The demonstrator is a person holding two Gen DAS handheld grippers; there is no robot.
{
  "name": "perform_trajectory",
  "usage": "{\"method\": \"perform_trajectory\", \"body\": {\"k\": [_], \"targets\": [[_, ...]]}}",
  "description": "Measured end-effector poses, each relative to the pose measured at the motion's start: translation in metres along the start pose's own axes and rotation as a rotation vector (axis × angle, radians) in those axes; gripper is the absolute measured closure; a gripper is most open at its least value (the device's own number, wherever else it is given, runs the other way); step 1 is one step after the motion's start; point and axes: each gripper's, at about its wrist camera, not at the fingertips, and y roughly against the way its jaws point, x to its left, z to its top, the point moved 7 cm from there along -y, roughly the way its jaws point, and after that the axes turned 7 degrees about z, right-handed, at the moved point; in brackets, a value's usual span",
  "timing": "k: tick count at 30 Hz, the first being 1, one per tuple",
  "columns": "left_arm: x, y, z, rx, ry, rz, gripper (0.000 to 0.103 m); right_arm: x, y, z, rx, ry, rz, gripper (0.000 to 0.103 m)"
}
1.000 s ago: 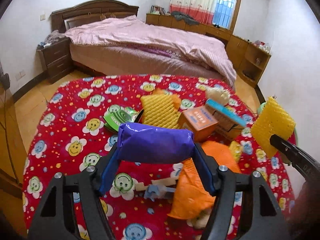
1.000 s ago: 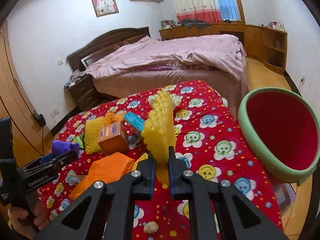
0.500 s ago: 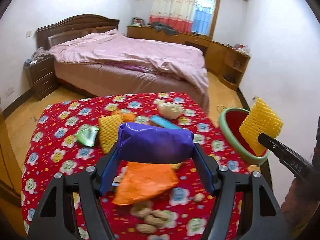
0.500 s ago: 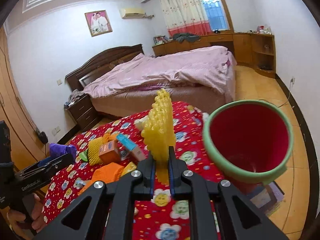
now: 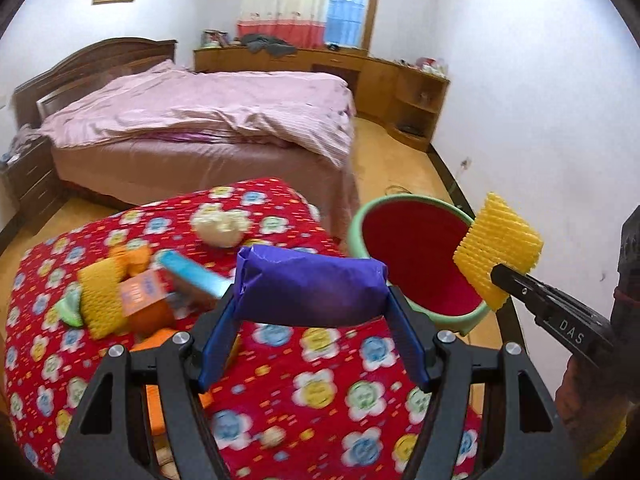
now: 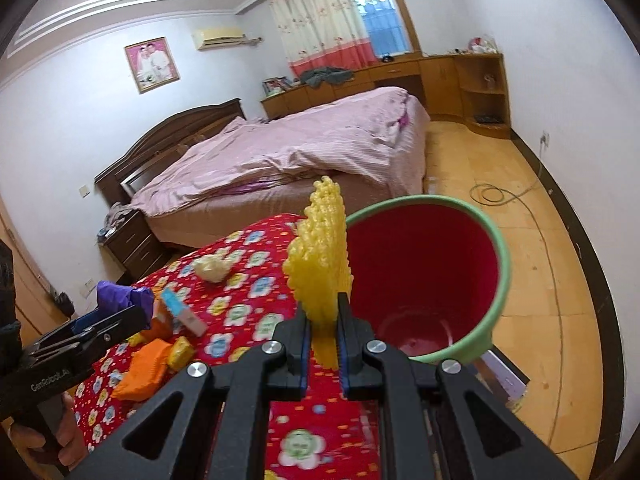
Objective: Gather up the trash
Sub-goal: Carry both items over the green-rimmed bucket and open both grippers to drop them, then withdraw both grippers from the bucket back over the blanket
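My left gripper (image 5: 310,300) is shut on a purple wrapper (image 5: 308,286) and holds it above the red flowered table (image 5: 304,364), near the bin. My right gripper (image 6: 322,312) is shut on a yellow foam net (image 6: 320,256) and holds it upright at the near rim of the green bin with a red inside (image 6: 432,280). In the left wrist view the yellow foam net (image 5: 498,248) hangs over the right rim of the bin (image 5: 412,268). The left gripper with the purple wrapper (image 6: 120,298) shows at the left of the right wrist view.
Trash lies on the table: a second yellow foam net (image 5: 100,300), an orange box (image 5: 142,294), a blue-topped box (image 5: 192,276), an orange bag (image 6: 142,368), a crumpled white paper (image 5: 218,226) and a green wrapper (image 5: 70,312). A bed (image 5: 200,120) stands behind.
Both grippers have swung to the right with their loads toward the bin. The bin now sits close in front of both, and the yellow net is at its rim.
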Motion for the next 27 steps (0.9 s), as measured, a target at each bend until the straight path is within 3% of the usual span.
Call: {"method": "perform_trajectory", "body": {"k": [9, 21, 27], "targets": [[-0.058, -0.058, 0.003, 0.07, -0.045, -0.065, 0.032, -0.054, -0.017, 0.001, 0.024, -0.057, -0.037, 0.09], [-0.1, -0.109, 0.005, 0.101, -0.151, -0.078, 0.032, -0.099, -0.043, -0.001, 0.05, -0.096, -0.063, 0.088], [-0.105, -0.113, 0.003, 0.106, -0.164, -0.067, 0.03, -0.101, -0.042, -0.001, 0.029, -0.1, -0.04, 0.074]]}}
